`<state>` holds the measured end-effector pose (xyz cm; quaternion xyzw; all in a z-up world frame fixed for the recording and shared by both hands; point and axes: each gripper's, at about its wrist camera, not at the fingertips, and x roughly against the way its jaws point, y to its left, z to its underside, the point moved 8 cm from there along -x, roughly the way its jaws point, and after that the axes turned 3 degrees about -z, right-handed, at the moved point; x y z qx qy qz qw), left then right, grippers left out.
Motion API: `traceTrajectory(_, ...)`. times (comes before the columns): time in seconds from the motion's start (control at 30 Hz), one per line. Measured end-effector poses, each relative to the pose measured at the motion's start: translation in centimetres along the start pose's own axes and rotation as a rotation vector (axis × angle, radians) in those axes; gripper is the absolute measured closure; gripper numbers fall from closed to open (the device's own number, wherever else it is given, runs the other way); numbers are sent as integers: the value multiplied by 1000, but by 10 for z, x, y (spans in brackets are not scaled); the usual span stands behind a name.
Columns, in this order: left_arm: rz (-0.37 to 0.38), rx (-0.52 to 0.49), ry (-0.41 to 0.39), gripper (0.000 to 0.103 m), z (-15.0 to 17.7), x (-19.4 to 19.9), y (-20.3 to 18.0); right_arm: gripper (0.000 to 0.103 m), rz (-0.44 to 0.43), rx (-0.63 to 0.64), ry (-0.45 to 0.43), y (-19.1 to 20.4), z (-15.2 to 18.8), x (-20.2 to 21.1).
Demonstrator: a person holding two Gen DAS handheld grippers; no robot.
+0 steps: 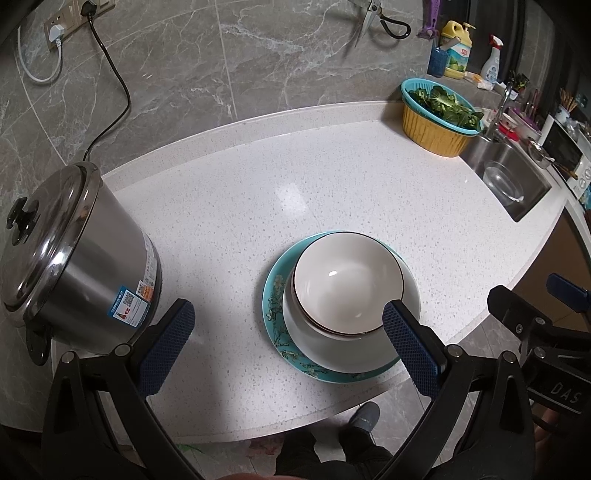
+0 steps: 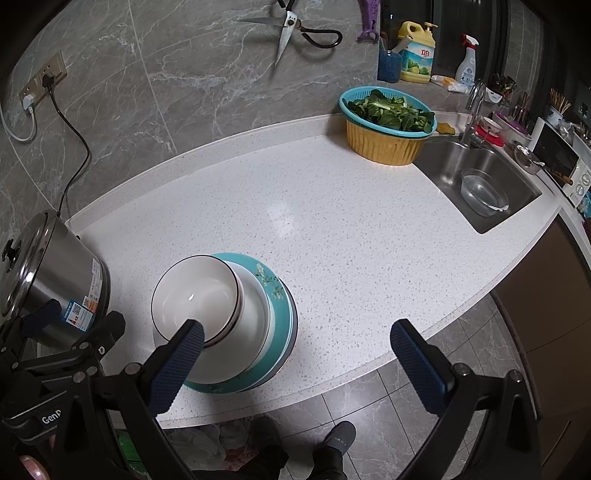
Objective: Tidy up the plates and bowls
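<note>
Left wrist view: a white bowl with a dark rim sits nested in a larger white bowl, the pair stacked on a teal floral plate in the lower centre of the frame, near the front edge of a speckled white countertop. The left gripper is spread wide, holding nothing; its right finger pad overlaps the near rim of the bowls, whether touching cannot be told, while the other pad hangs over bare counter. A lidded stainless-steel pot stands at left, its black cord running up the grey marble wall to a socket. At upper right a yellow and teal basket of leafy greens sits beside a steel sink. The right gripper shows at the right edge, its opening not readable here.

Right wrist view: the same stack sits at lower left of centre, the dark-rimmed bowl on top and the teal plate showing at its right. The right gripper is likewise spread wide and empty, its left pad in front of the bowls' near rim. Scissors hang on the wall at top, a yellow detergent bottle and a spray bottle stand at upper right, and a clear bowl lies in the sink. A person's slippered feet show below the counter.
</note>
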<state>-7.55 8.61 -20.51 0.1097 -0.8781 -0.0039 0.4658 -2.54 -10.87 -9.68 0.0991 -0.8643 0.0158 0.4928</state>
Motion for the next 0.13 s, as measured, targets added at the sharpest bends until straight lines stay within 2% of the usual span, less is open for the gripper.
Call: traceTrajectory(0.13,13,2,-1,0,-1,0,-1,0,-5,-2,-1,-1,0,-1)
